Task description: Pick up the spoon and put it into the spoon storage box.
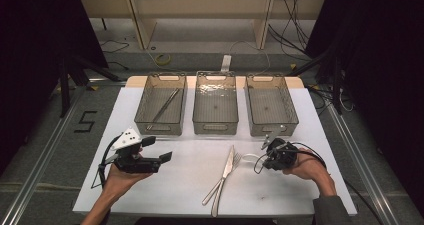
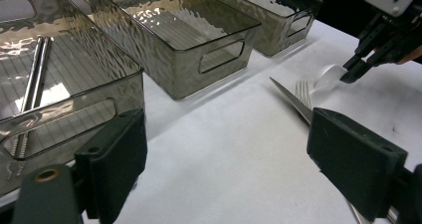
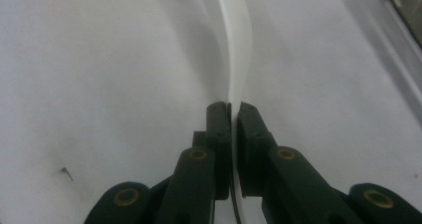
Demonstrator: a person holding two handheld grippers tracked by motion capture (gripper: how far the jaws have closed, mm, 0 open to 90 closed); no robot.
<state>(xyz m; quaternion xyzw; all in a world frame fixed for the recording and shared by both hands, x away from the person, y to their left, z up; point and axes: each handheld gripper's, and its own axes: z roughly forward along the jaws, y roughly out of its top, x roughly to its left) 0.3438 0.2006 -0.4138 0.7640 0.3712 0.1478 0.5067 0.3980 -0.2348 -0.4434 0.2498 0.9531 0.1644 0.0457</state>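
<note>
A white plastic spoon (image 3: 235,50) lies low over the white table, and my right gripper (image 3: 231,112) is shut on its handle. In the high view the right gripper (image 1: 263,160) is at the right front of the table with the spoon (image 1: 248,157) sticking out to its left. A metal knife (image 1: 228,166) and fork (image 1: 212,192) lie crossed at the middle front. My left gripper (image 1: 157,149) hovers at the left front, jaws wide open and holding nothing; in its own view (image 2: 234,159) the knife (image 2: 291,97) and fork (image 2: 302,90) lie just ahead.
Three clear plastic bins stand in a row at the back: left bin (image 1: 142,102), middle bin (image 1: 215,127), right bin (image 1: 292,110). Two thin metal rods (image 1: 164,107) lie in the left bin. The table's front edge runs near both forearms.
</note>
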